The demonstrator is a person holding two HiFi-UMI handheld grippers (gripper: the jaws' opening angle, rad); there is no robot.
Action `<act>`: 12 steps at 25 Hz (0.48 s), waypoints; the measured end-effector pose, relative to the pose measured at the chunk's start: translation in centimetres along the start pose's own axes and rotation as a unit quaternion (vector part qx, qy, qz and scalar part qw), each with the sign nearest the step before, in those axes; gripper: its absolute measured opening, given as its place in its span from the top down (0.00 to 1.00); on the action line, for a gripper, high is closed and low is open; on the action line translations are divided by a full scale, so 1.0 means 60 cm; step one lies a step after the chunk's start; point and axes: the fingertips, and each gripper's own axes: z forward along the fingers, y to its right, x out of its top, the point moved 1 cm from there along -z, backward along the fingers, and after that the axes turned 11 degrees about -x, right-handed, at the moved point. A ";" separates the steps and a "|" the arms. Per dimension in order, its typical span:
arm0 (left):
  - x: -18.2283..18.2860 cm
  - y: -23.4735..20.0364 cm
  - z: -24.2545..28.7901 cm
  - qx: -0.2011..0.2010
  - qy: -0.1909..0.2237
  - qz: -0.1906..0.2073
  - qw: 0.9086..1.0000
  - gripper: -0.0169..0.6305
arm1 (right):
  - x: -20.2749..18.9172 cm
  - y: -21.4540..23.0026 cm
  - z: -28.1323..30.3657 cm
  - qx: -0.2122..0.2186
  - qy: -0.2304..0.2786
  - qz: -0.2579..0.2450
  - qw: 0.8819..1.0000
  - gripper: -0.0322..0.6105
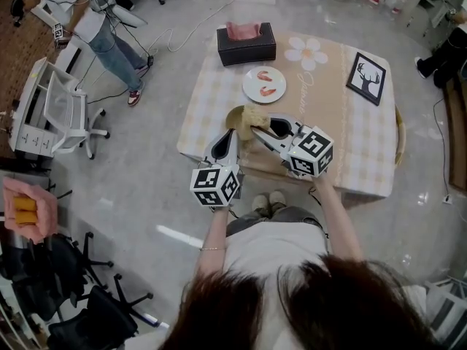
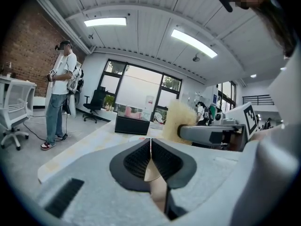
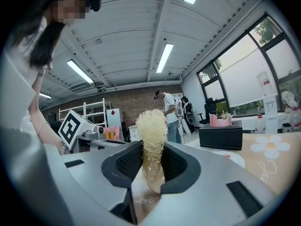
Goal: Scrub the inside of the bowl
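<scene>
- Straw-coloured fibre, a wiry scrubber (image 3: pixel 151 126), is clamped between the right gripper's (image 3: pixel 151 161) jaws and stands up past the pads.
- The tan bowl (image 1: pixel 235 117) sits toward the table's (image 1: pixel 350 133) near-left corner, tilted up on its side as far as I can tell.
- The left gripper (image 2: pixel 150 149) has its jaws nearly together, pinching what looks like the bowl's thin rim to steady it.
- I'd say the scrubbing step is in hand: from above, the scrubber lies against the bowl's mouth.
- The next move calls for pushing the scrubber into the hollow and working it round the wall. The left grip must hold firm, since a thin rim could slip or twist.
- Well clear toward the far edge are a white plate (image 1: pixel 264 84) with bits of food and a dark tissue box (image 1: pixel 246 44). A framed picture (image 1: pixel 366 78) lies by the far-right corner.
- Nothing on the table crowds the bowl. Only the two grippers are close enough to bump each other.
</scene>
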 end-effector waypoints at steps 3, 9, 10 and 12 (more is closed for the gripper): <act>-0.002 0.001 0.003 -0.002 -0.001 0.000 1.000 0.95 | -0.002 0.001 -0.001 0.001 0.000 0.001 1.000 0.80; 0.000 -0.002 0.004 -0.006 -0.001 -0.003 1.000 0.95 | -0.003 -0.001 0.003 0.005 -0.004 -0.003 1.000 0.80; 0.001 -0.002 0.004 -0.005 0.000 -0.004 1.000 0.95 | -0.003 -0.001 0.003 0.006 -0.005 -0.003 1.000 0.80; 0.001 -0.003 0.003 -0.005 0.001 -0.004 1.000 0.95 | -0.004 -0.003 0.003 0.006 -0.005 -0.002 1.000 0.80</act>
